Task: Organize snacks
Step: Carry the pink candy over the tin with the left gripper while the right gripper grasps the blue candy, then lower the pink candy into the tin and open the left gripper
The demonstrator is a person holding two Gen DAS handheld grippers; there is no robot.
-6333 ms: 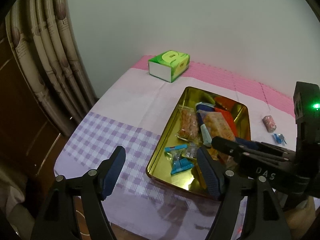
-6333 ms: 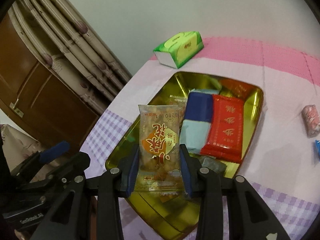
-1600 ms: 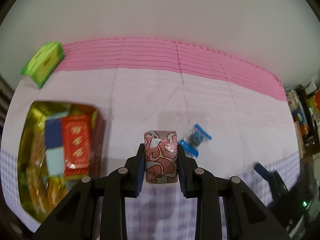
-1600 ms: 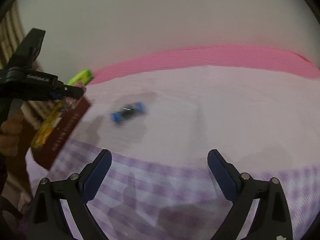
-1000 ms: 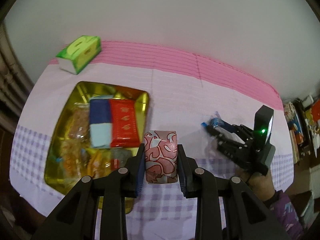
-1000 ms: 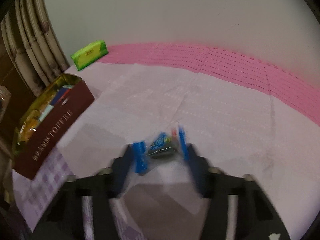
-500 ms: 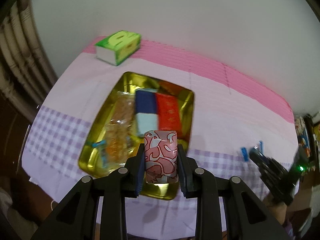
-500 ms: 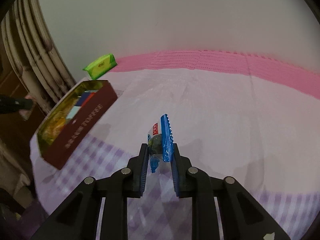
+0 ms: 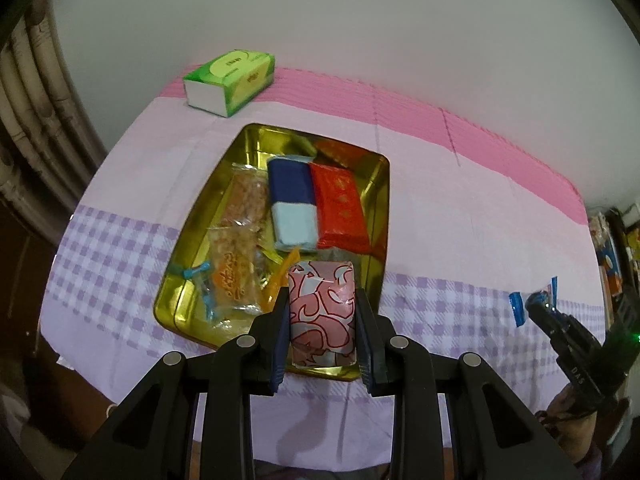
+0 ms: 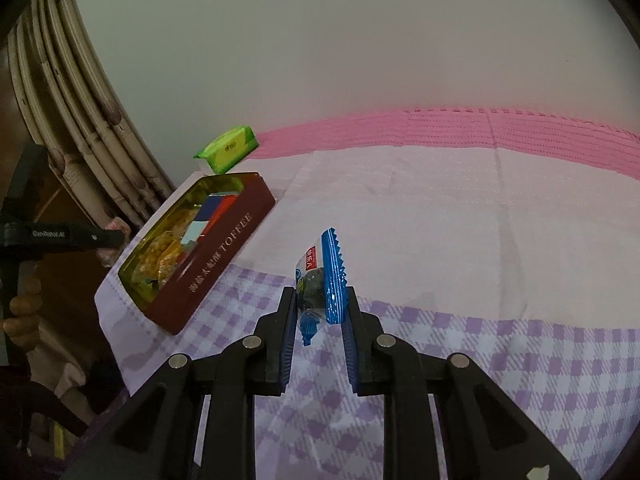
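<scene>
Your left gripper (image 9: 322, 334) points steeply down, its jaws clamped on a pink patterned packet (image 9: 322, 314). Your right gripper (image 10: 319, 334) tilts down less steeply, jaws pinched on a blue candy wrapper (image 10: 323, 280). Your hand (image 10: 22, 312) on the left gripper's handle shows at far left.

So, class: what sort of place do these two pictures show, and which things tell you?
Probably a room in a home, not a shop or lab. A table with a pink and purple checked tablecloth stands against a plain wall, curtains hang at the side, and a tissue pack sits beside a gold tin of snacks.
</scene>
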